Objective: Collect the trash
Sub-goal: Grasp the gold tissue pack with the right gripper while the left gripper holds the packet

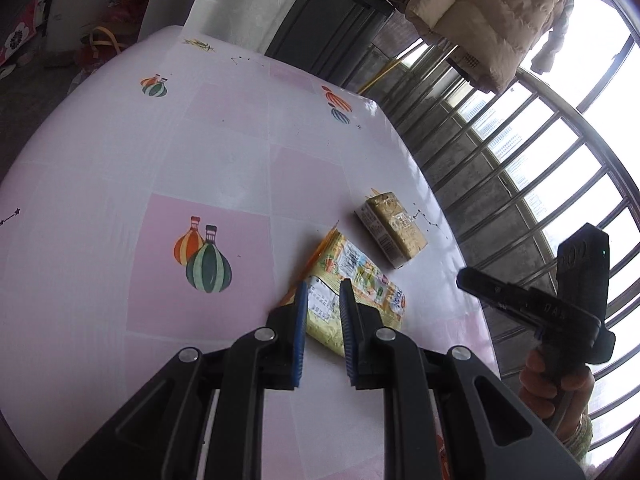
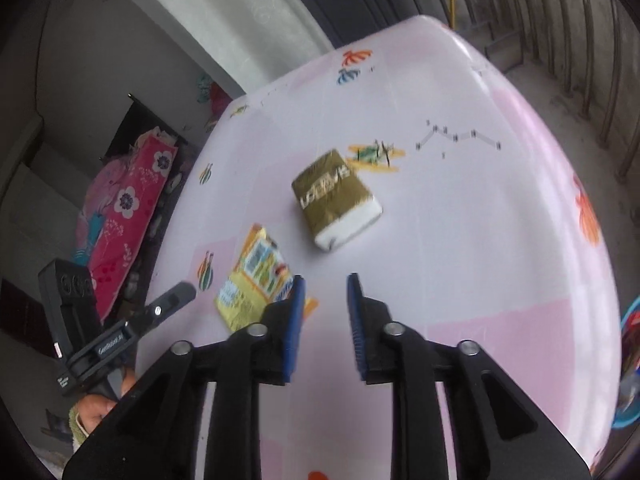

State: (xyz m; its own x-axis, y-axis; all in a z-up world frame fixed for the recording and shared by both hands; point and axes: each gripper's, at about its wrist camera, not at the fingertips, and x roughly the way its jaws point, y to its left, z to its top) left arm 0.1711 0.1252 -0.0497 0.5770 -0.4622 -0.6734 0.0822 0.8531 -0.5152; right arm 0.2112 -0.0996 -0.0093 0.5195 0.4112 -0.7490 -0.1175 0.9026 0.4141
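Note:
A flat yellow snack wrapper [image 1: 352, 300] lies on the pink-and-white tablecloth [image 1: 224, 168]. A small gold drink carton [image 1: 394, 232] lies just beyond it. My left gripper [image 1: 324, 294] is open and empty, its fingertips over the near end of the wrapper. In the right wrist view the wrapper [image 2: 254, 280] lies at the left and the carton [image 2: 336, 200] lies ahead. My right gripper [image 2: 326, 284] is open and empty, above the table, short of the carton. The right gripper also shows in the left wrist view [image 1: 536, 300], beyond the table's right edge.
The table's right edge [image 1: 452, 220] borders a metal window grille [image 1: 540, 184]. A padded beige coat [image 1: 492, 12] hangs above. A blue-rimmed object [image 2: 630, 364] sits at the far right. Clutter and a pink floral bag [image 2: 128, 208] lie on the floor at the left.

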